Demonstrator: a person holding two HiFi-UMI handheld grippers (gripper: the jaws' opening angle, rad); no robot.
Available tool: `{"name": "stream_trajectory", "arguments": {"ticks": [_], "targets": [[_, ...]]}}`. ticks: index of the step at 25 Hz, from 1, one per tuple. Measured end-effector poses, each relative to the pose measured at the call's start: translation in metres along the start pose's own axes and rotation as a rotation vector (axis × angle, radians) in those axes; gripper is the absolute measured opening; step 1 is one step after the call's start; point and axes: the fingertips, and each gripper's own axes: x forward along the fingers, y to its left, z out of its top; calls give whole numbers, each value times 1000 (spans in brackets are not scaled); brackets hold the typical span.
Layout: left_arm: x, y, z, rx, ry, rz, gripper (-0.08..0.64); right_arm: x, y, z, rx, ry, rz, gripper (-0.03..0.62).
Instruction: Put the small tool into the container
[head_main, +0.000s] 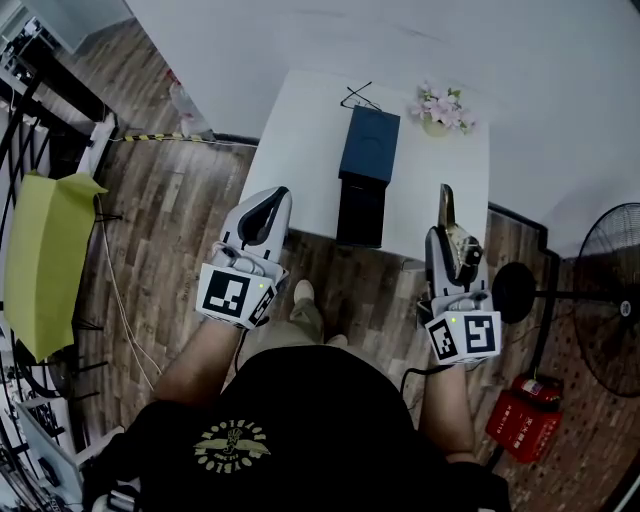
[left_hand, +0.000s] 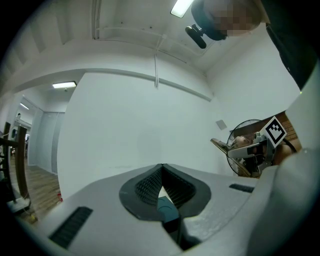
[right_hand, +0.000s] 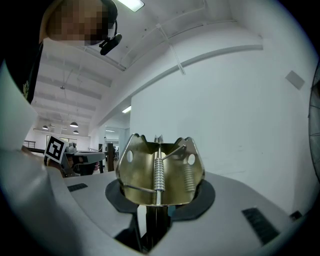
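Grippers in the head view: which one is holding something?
The right gripper: it is shut on a brass-coloured metal spring clip, while the left gripper has its jaws together with nothing between them.

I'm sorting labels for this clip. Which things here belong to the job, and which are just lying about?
Part of the job:
- brass spring tool, held in the right gripper
- dark blue container on the white table

Just lying about:
- flower pot
- fan
- red box on the floor
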Motion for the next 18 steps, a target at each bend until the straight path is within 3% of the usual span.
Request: {"name": "stream_trajectory", "arguments": {"ticks": [18], "targets": [[86,59,1,-13,-3,-76,6,85,-25,10,-8,12,-67,121]]}}
